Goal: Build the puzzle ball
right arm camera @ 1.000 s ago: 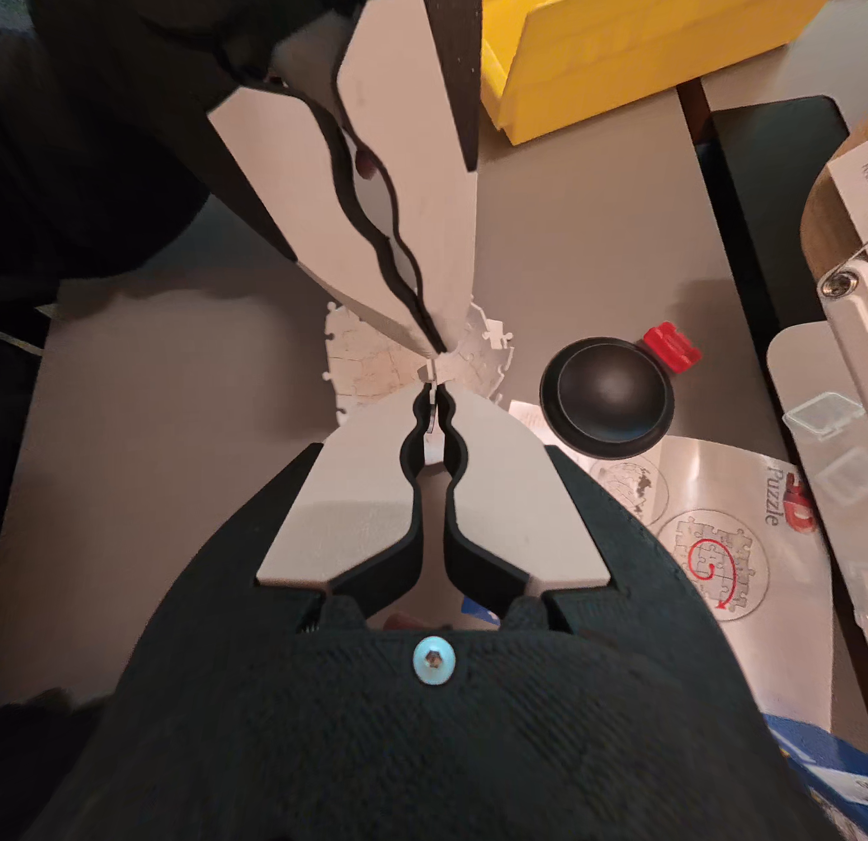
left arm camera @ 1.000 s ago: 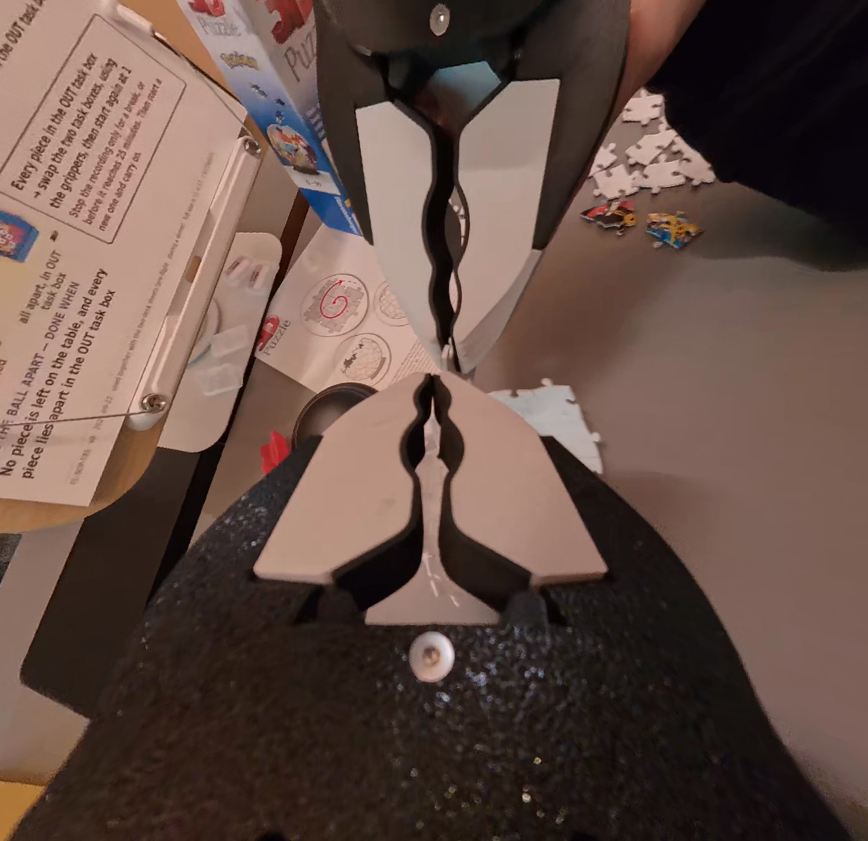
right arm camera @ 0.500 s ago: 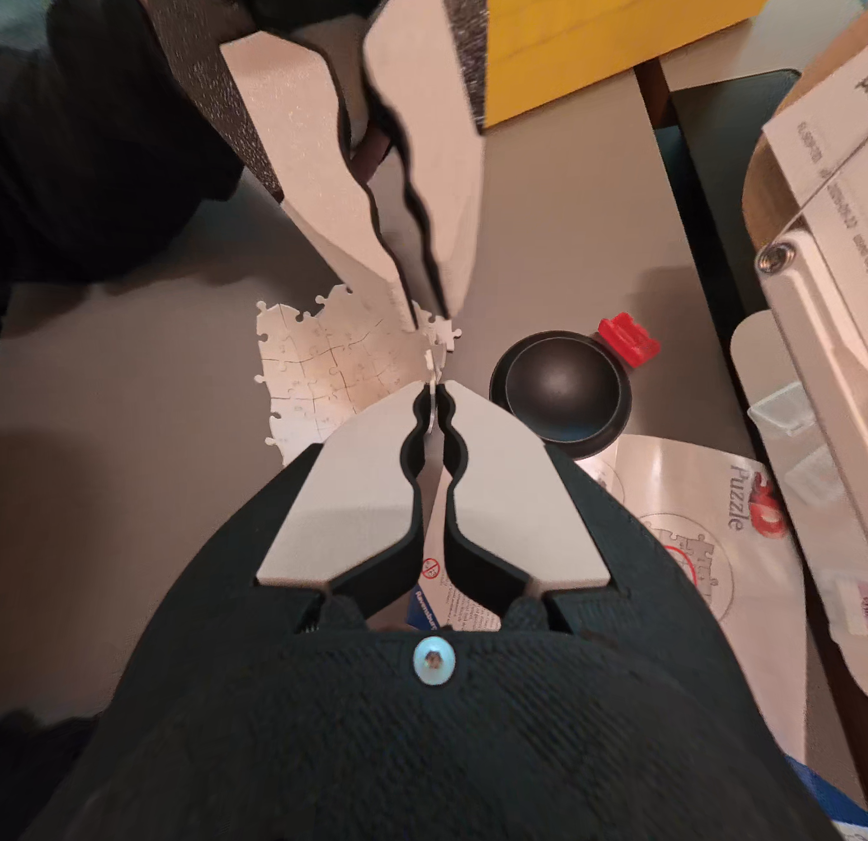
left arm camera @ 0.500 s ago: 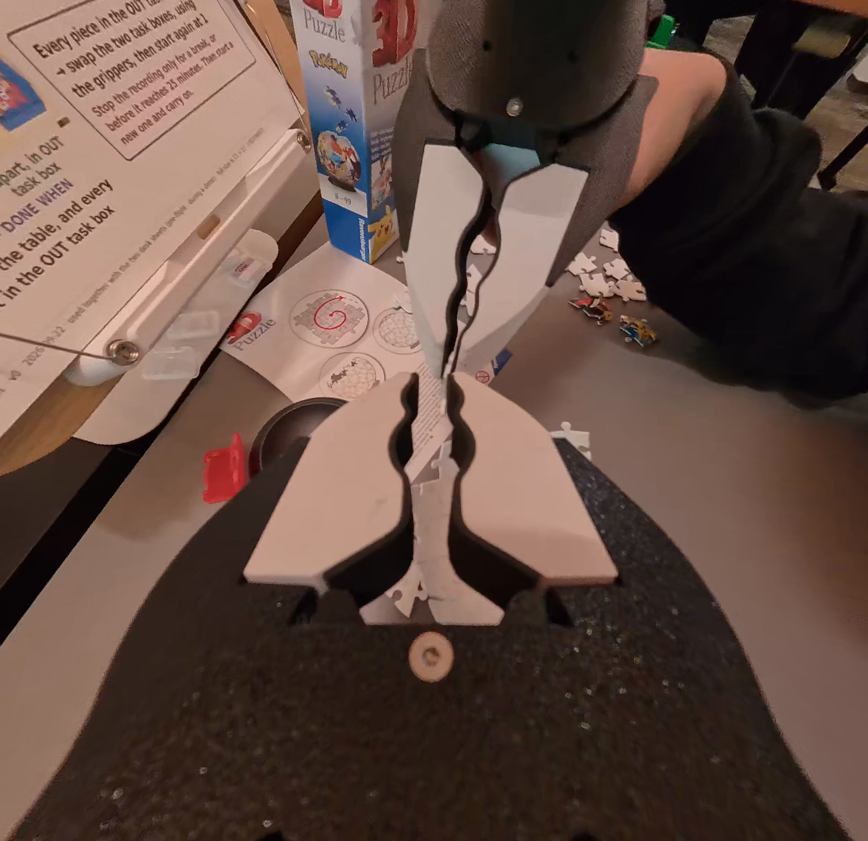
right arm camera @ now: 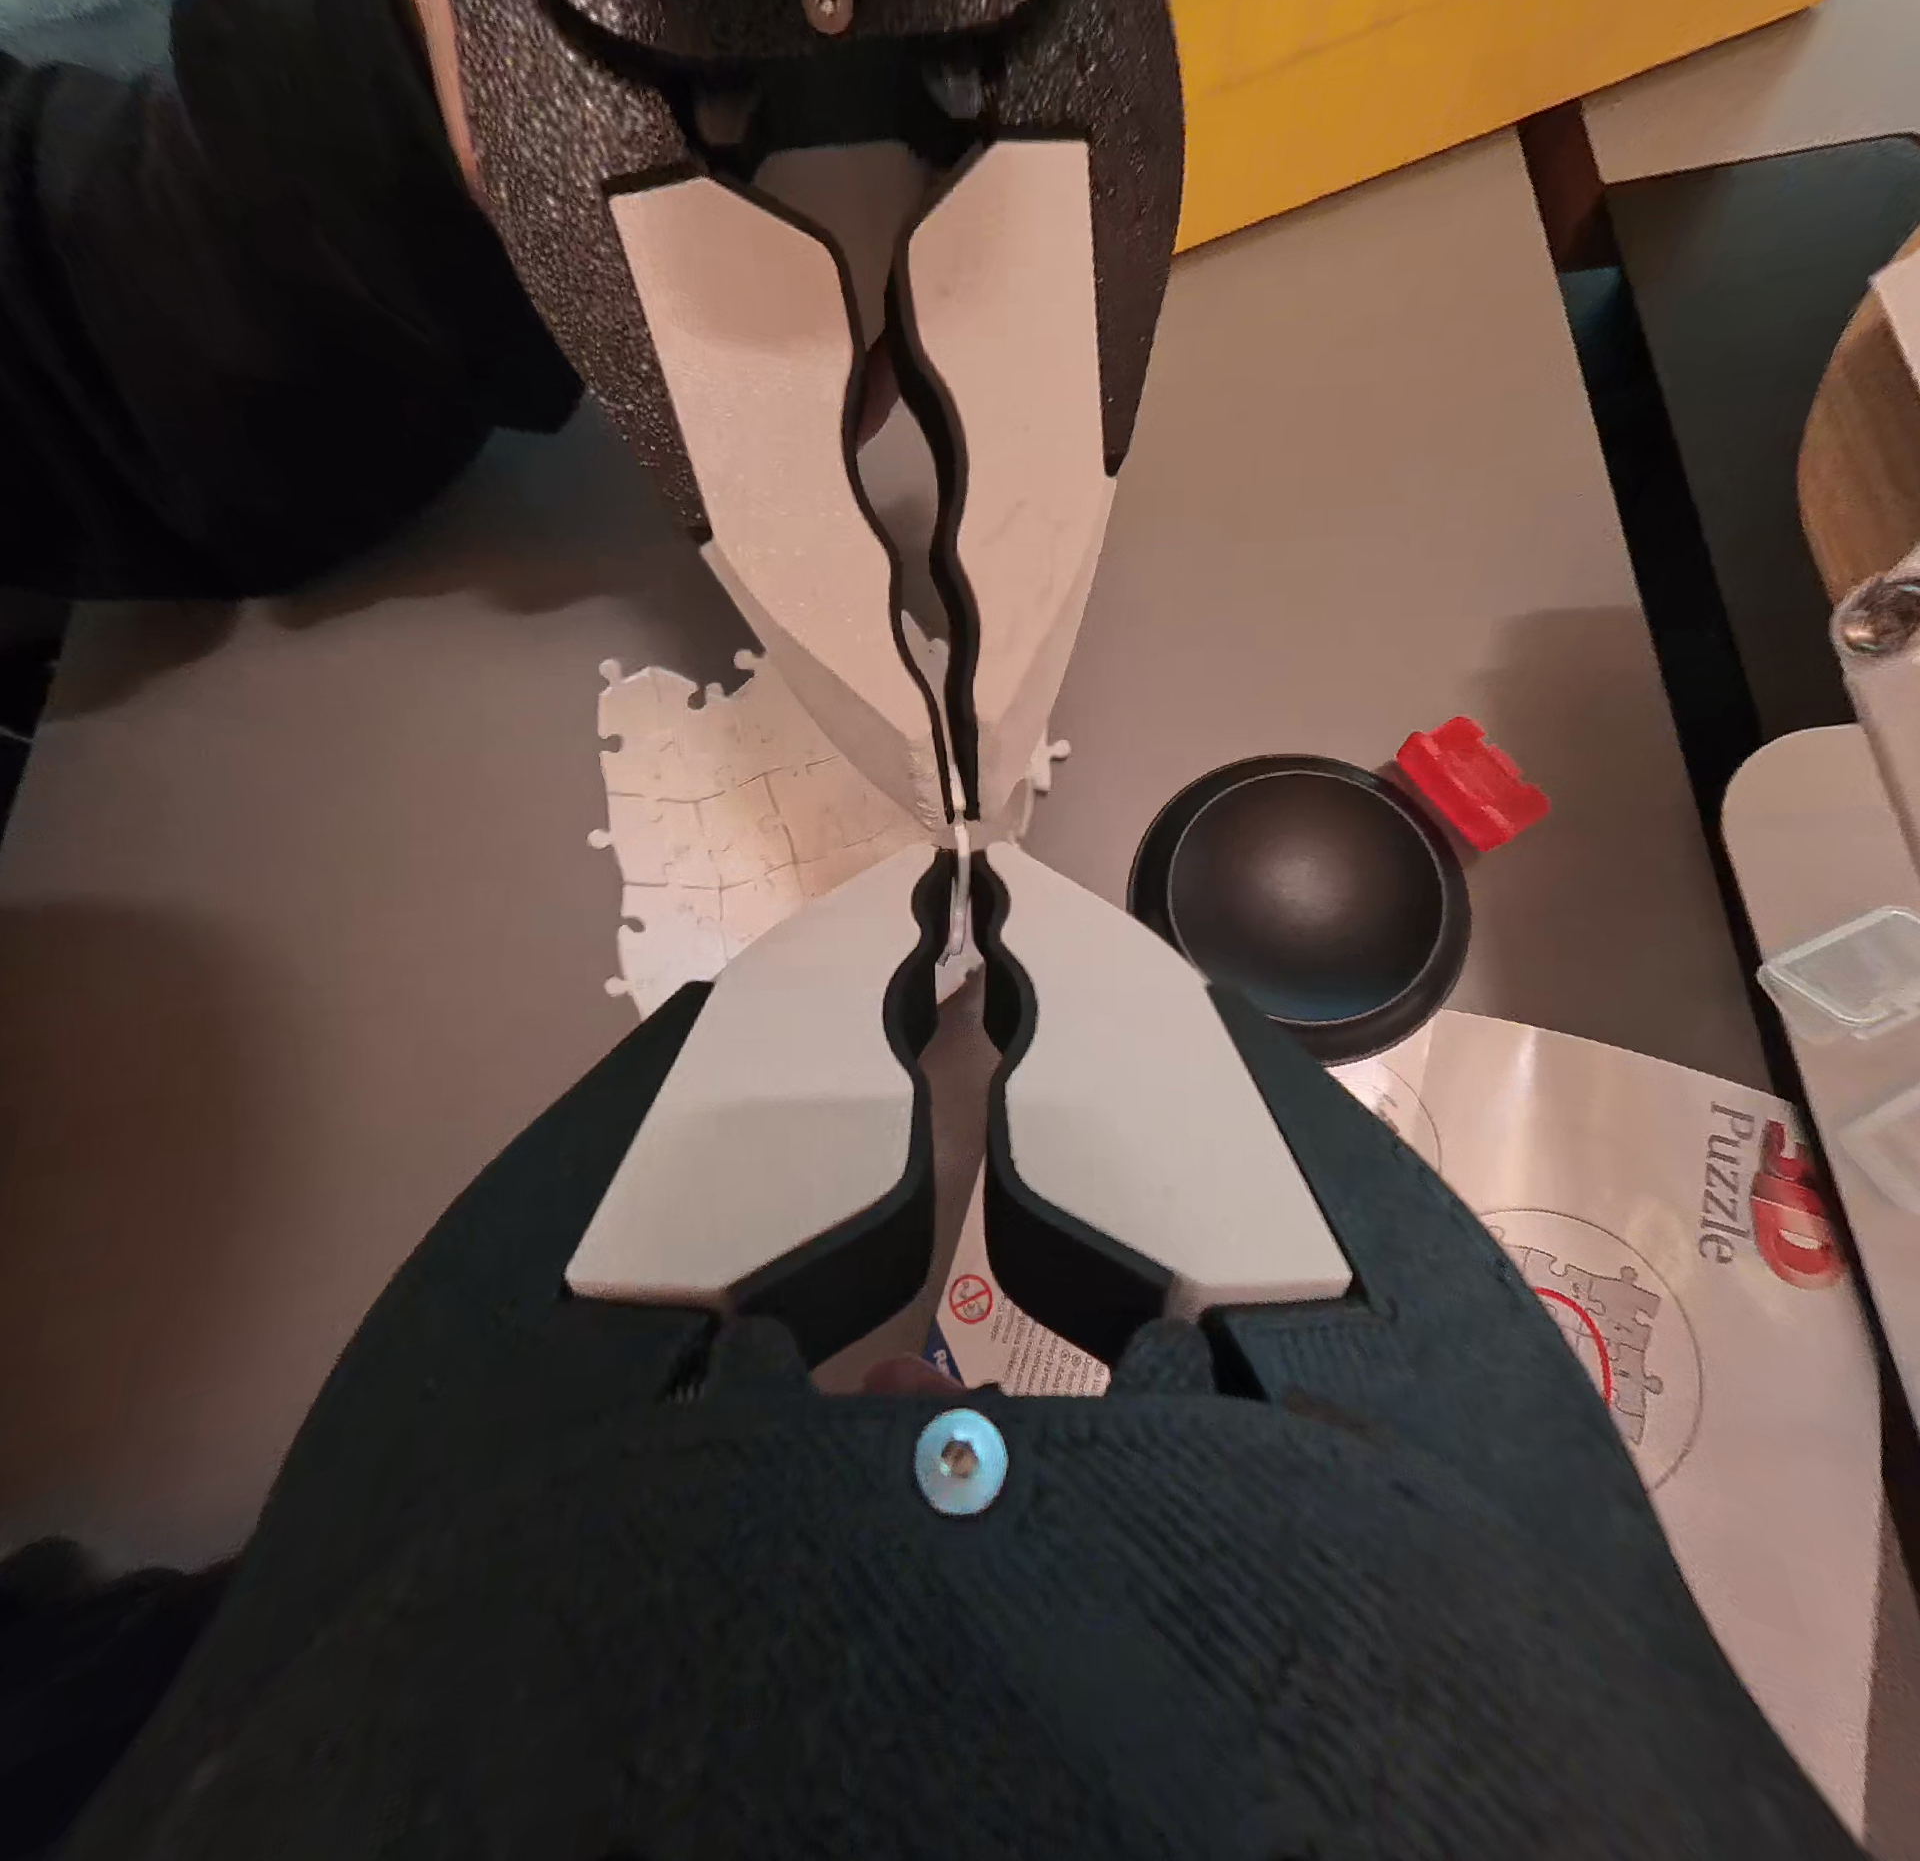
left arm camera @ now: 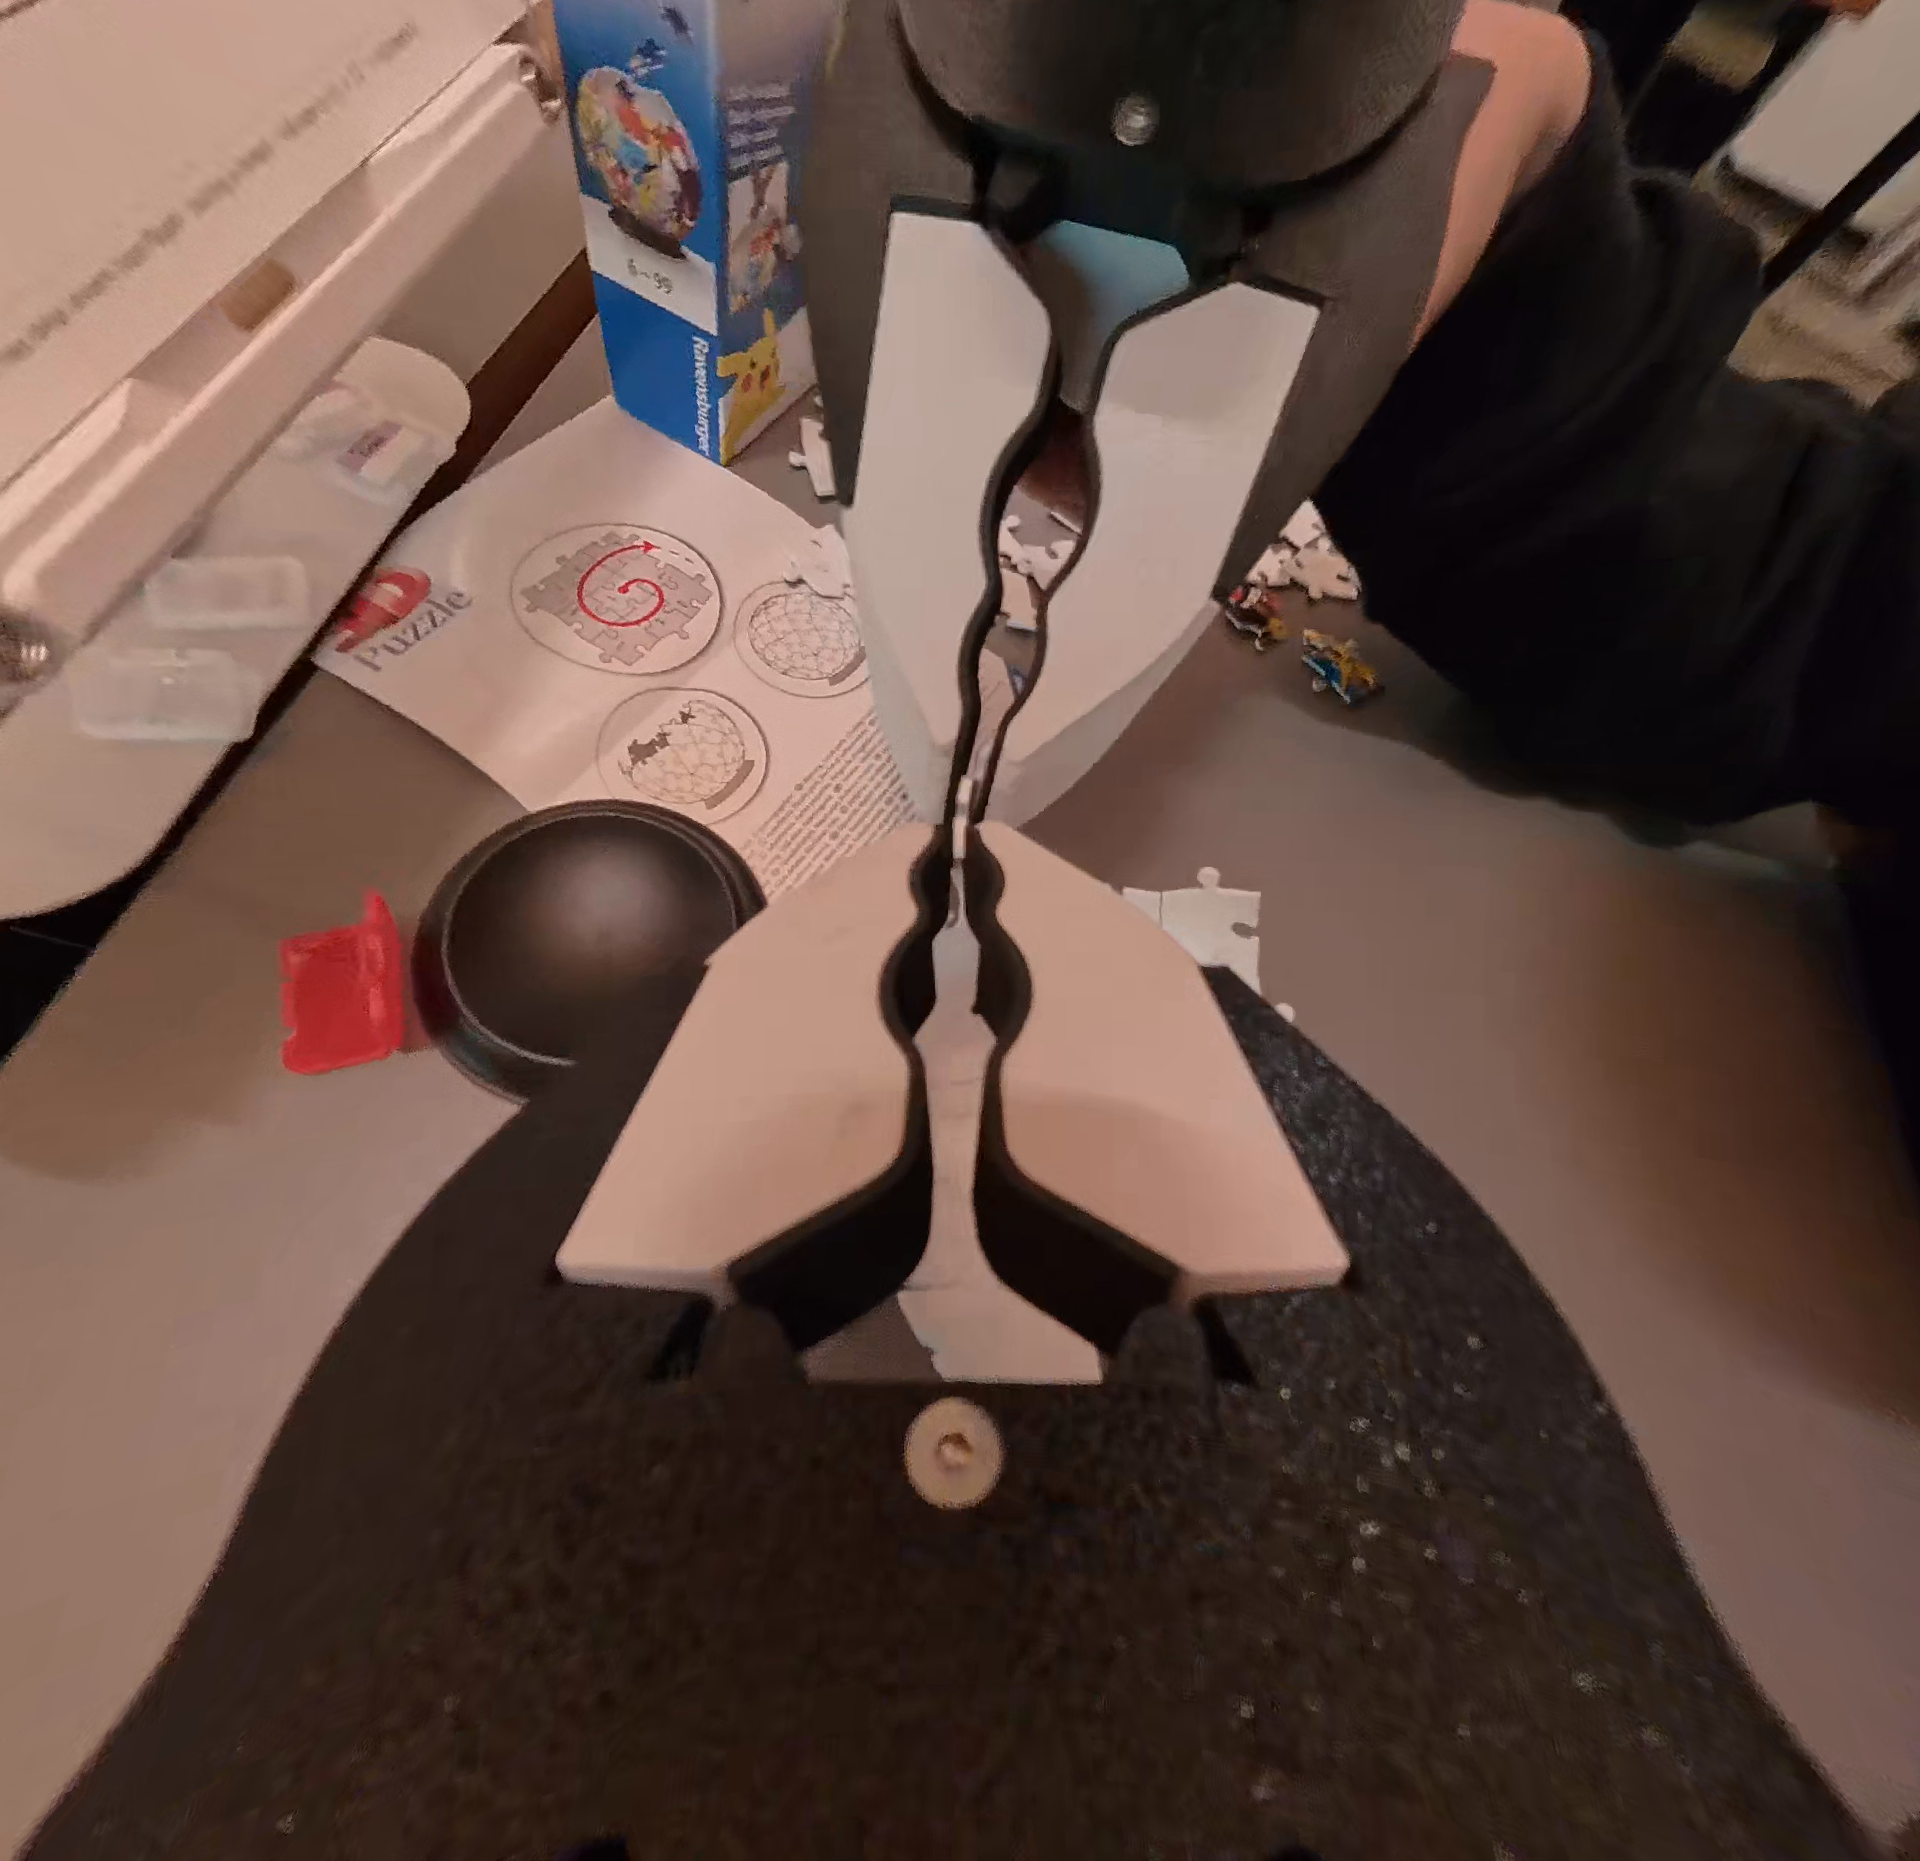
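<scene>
My left gripper point(left arm camera: 956, 855) is shut on the edge of a white assembled puzzle section point(left arm camera: 1210, 923), which runs edge-on between its fingers. In the right wrist view this section point(right arm camera: 748, 824) spreads out as a curved panel of joined pieces behind the left gripper point(right arm camera: 961, 803). My right gripper point(right arm camera: 961, 861) is shut on a single white puzzle piece point(right arm camera: 958, 907), held edge-on. In the left wrist view the right gripper point(left arm camera: 966, 788) comes in from the top. The two grippers meet tip to tip, and the piece touches the section's edge.
A black bowl-shaped stand point(left arm camera: 582, 938) and a red clip point(left arm camera: 338, 985) lie to the left on the grey table. An instruction sheet point(left arm camera: 623, 648), the puzzle box point(left arm camera: 686, 201) and loose pieces point(left arm camera: 1299, 585) lie behind. A yellow bin point(right arm camera: 1455, 45) and a clear plastic box point(right arm camera: 1849, 970) show in the right wrist view. My left and right fingertips are right by each other. Both grippers' tips are roughly 15 cm from the red clip point(left arm camera: 338, 985).
The two grippers have swung from a slanted meeting into a straight line, tip to tip. The assembled section has turned with the left gripper. Both stay shut.
</scene>
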{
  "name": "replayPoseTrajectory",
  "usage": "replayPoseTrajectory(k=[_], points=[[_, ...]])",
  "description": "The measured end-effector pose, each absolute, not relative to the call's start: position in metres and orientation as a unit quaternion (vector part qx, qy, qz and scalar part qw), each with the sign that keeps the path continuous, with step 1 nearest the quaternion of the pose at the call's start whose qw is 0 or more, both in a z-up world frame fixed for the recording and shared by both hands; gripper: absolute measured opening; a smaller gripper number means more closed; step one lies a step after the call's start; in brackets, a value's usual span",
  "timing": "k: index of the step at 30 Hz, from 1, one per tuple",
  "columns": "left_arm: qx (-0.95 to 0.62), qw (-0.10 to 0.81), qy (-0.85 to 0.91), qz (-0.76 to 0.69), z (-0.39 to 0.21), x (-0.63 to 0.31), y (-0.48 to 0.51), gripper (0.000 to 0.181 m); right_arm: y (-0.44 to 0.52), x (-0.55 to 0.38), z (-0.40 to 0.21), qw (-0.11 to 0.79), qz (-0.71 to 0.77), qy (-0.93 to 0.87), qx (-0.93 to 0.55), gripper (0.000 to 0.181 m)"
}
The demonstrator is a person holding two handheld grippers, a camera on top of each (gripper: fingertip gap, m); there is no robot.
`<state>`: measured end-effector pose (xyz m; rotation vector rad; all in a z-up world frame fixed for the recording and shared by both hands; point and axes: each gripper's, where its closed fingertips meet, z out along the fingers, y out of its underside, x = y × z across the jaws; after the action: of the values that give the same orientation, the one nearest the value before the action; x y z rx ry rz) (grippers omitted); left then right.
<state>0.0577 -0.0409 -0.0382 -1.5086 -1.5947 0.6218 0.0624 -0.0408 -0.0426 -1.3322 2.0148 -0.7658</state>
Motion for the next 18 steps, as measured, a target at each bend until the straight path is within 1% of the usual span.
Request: replayPoseTrajectory(k=[2,7,8,9,10,11,14,15,16,18], points=[[-0.588,0.428,-0.643,0.241,-0.042,0.059,-0.046,0.002,-0.044,0.061,-0.046,0.306,-0.289,0.765,-0.488,0.006],[-0.579,0.433,-0.647,0.243,-0.050,0.062,-0.053,0.002,-0.049,0.063,-0.059,0.346,-0.264,0.784,-0.443,0.027],[-0.577,0.440,-0.644,0.241,-0.050,0.062,-0.053,0.002,-0.050,0.065,-0.063,0.351,-0.261,0.785,-0.439,0.027],[-0.577,0.445,-0.642,0.240,-0.051,0.062,-0.053,0.002,-0.049,0.066,-0.065,0.355,-0.257,0.784,-0.438,0.022],[-0.578,0.444,-0.641,0.241,-0.053,0.063,-0.054,0.002,-0.050,0.068,-0.065,0.360,-0.257,0.783,-0.438,0.010],[-0.580,0.444,-0.639,0.242,-0.053,0.064,-0.054,0.002,-0.051,0.068,-0.065,0.361,-0.259,0.784,-0.434,0.003],[-0.578,0.443,-0.643,0.237,-0.054,0.065,-0.055,0.002,-0.052,0.069,-0.065,0.368,-0.256,0.786,-0.425,0.003],[-0.581,0.437,-0.646,0.232,-0.056,0.066,-0.055,0.003,-0.052,0.070,-0.066,0.369,-0.252,0.788,-0.423,0.003],[-0.583,0.426,-0.652,0.231,-0.059,0.067,-0.056,0.009,-0.051,0.070,-0.069,0.363,-0.246,0.793,-0.424,0.003],[-0.591,0.406,-0.657,0.233,-0.064,0.069,-0.058,0.008,-0.051,0.070,-0.073,0.351,-0.239,0.802,-0.421,0.003]])
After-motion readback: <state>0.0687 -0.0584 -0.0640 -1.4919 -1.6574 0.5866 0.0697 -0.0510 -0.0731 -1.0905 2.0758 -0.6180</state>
